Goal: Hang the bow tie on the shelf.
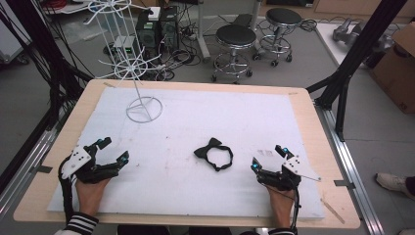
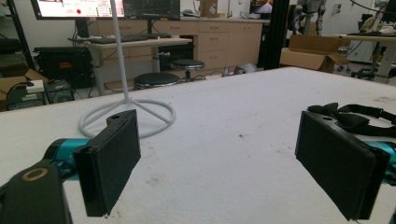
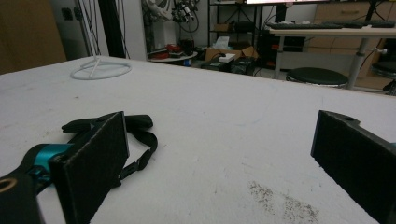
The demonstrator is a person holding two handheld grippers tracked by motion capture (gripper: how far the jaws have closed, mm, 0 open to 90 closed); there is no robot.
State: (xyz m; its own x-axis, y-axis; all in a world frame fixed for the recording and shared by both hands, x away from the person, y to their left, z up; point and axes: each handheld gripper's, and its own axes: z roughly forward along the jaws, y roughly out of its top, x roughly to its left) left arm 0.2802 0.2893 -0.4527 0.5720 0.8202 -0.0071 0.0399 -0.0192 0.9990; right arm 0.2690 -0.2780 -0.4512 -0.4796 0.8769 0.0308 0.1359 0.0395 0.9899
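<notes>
Bow tie: a small black fabric bow tie with a looped neck strap lies flat on the white foam-covered surface, between the two sets of jaws and just ahead of them, nearer the right pair.
Left gripper: the left gripper rests low on the surface with its jaws spread wide and nothing between them; in the left gripper view the bow tie sits just beyond the tip of the right-hand jaw.
Right gripper: the right gripper is also wide open and empty; in the right gripper view the bow tie lies beside and partly behind the left-hand jaw, outside the gap.
Stand: a white wire display stand with a ring base and spoked hooks rises well ahead of the left jaws, apart from the bow tie.
Handling: it looks light, soft and floppy, so I'd expect it to sag and the strap to trail when lifted; no breakage risk, but thin fabric can slip from a shallow pinch.
Where to grip: the knot at the centre of the bow looks the thickest, firmest spot; the strap is the other option if it has to go over a hook.
Caution: the jaws must close right down at the surface to catch such a flat thing.
</notes>
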